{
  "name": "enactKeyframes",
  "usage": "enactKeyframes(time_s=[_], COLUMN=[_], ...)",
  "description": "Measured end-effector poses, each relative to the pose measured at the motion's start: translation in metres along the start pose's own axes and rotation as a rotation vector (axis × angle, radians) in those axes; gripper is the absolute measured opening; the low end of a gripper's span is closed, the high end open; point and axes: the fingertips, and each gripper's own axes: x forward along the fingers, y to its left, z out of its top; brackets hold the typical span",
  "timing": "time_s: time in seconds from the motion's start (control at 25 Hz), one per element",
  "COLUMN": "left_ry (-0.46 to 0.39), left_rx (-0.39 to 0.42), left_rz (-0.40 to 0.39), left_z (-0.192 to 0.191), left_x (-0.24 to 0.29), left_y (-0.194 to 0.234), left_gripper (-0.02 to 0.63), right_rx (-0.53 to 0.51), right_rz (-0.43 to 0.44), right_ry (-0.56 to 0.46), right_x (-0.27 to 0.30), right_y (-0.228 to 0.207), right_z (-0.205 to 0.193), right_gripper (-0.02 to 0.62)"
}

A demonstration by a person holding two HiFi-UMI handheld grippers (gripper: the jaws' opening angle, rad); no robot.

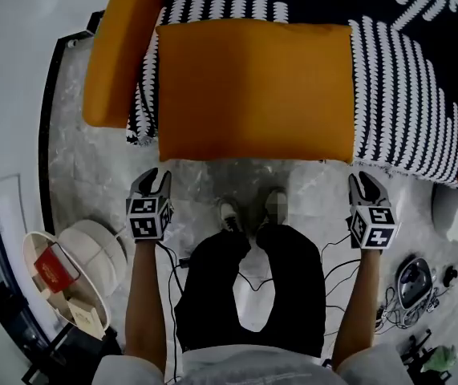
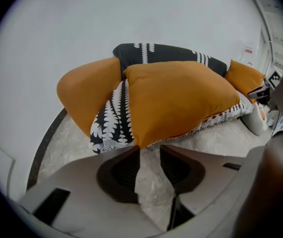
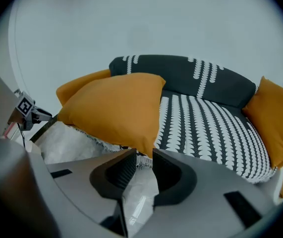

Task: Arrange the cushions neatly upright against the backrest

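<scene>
Pale marble floor (image 1: 100, 175) fronts a black-and-white patterned sofa (image 1: 409, 95) where a large orange fabric cushion (image 1: 253, 91) lies flat at the seat's front. Left gripper (image 1: 153, 182) and right gripper (image 1: 366, 184), spread and empty, face its near corners: likely soft, light, best pinched there.

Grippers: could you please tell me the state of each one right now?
Left gripper: open, holding nothing, jaws just short of a corner of the orange cushion.
Right gripper: open, holding nothing, at its other near corner.
</scene>
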Motion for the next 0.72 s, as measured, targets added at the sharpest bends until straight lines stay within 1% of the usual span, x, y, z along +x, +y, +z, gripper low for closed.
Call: enactKeyframes(time_s=[0.12, 0.24, 0.36, 0.48, 0.6, 0.68, 0.72], left_ry=[-0.004, -0.028, -0.053, -0.042, -0.019, -0.003, 0.005], left_rx=[-0.011, -0.005, 0.015, 0.014, -0.008, -0.014, -0.012], left_rz=[0.026, 0.042, 0.049, 0.061, 0.065, 0.058, 0.054], left_z=[-0.012, -0.014, -0.007, -0.001, 0.001, 0.002, 0.003], left_x=[0.019, 0.033, 0.041, 0.041, 0.041, 0.041, 0.042], left_y=[0.013, 0.018, 0.016, 0.013, 0.016, 0.016, 0.016], left_gripper=[0.147, 0.168, 0.170, 0.169, 0.138, 0.126, 0.109], right_rx=[-0.021, -0.046, -0.019, -0.001, 0.028, 0.046, 0.044], right_rz=[-0.007, -0.013, -0.022, -0.045, -0.097, -0.106, -0.102], right_ry=[0.017, 0.045, 0.040, 0.059, 0.083, 0.080, 0.085], right_x=[0.024, 0.046, 0.058, 0.062, 0.059, 0.056, 0.057], right_y=[-0.004, -0.003, -0.002, -0.002, -0.009, -0.014, -0.015], right_z=[-0.016, -0.033, -0.038, -0.037, -0.033, -0.027, -0.024], right_gripper=[0.088, 0.110, 0.112, 0.112, 0.110, 0.110, 0.110])
